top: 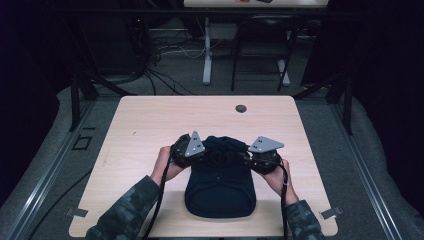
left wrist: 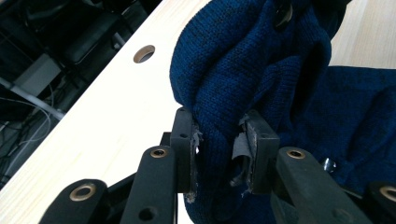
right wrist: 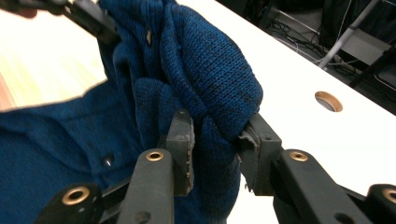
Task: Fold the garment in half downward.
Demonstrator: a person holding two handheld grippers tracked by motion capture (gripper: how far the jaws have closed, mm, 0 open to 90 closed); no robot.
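Observation:
A dark blue knitted garment (top: 220,185) with small buttons lies folded on the pale wooden table (top: 150,115), near its front edge. Its far end is bunched up and raised between the two grippers. My left gripper (top: 205,150) comes in from the left, and in the left gripper view its pads (left wrist: 187,140) press on a thick fold of the knit (left wrist: 261,60). My right gripper (top: 246,156) comes in from the right. In the right gripper view it (right wrist: 215,140) pinches another bunched fold (right wrist: 205,79). The left gripper's black jaws (right wrist: 88,18) hold the same cloth farther off.
A round cable hole (top: 241,108) sits near the table's far edge, also seen from the grippers (left wrist: 144,53) (right wrist: 328,101). Beyond the table stand a desk leg (top: 207,50) and a dark chair (top: 260,45), with cables on the floor.

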